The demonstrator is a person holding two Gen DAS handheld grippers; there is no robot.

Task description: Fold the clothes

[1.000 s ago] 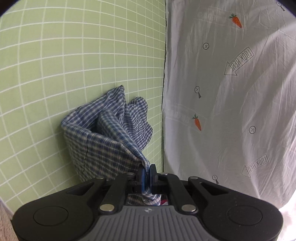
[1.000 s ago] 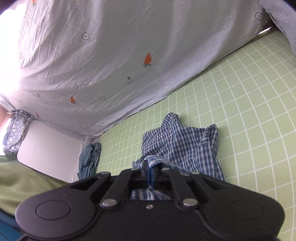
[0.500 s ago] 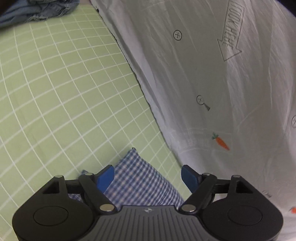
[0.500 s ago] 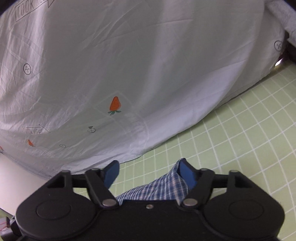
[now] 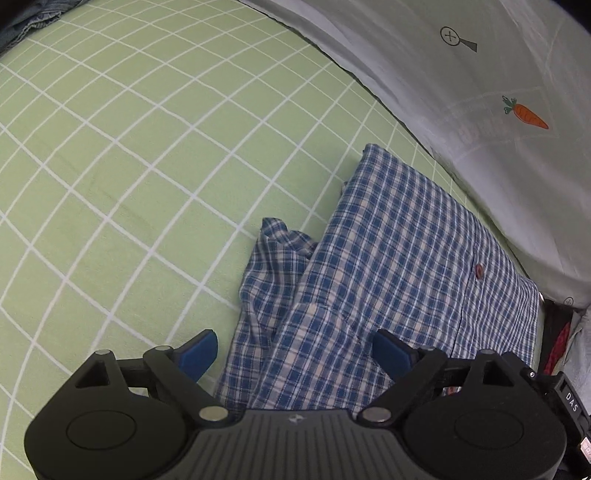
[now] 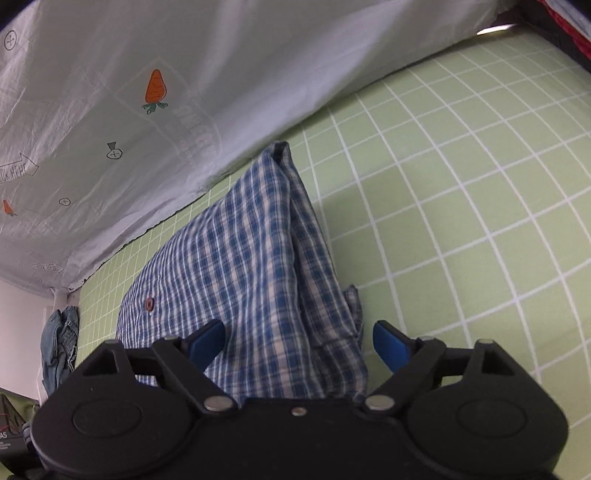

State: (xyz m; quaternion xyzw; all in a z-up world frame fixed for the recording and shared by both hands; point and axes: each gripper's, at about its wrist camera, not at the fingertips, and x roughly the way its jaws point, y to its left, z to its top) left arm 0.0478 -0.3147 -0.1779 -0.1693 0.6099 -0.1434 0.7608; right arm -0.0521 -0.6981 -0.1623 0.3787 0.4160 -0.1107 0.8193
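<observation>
A blue and white checked shirt (image 5: 399, 258) lies folded on the green grid sheet (image 5: 129, 166), one brown button showing; the right wrist view shows the same shirt (image 6: 258, 258). My left gripper (image 5: 295, 354) hangs over the shirt's near end. Its jaws are opening, its blue pads stand wide apart, and the cloth lies loose between them. My right gripper (image 6: 299, 343) is over the shirt's other end. Its jaws are also opening, and its pads are clear of the cloth that passes between them.
A grey-white sheet with carrot prints (image 5: 498, 92) hangs along the bed's far edge (image 6: 110, 92). Blue denim clothes (image 6: 61, 347) lie in a heap at the bed's end, also in the left wrist view's top-left corner (image 5: 29, 18).
Both grippers were shut on bunched shirt cloth a second ago; both have let go and opened wide. The shirt now lies flatter, and both grippers have come down closer to it.
</observation>
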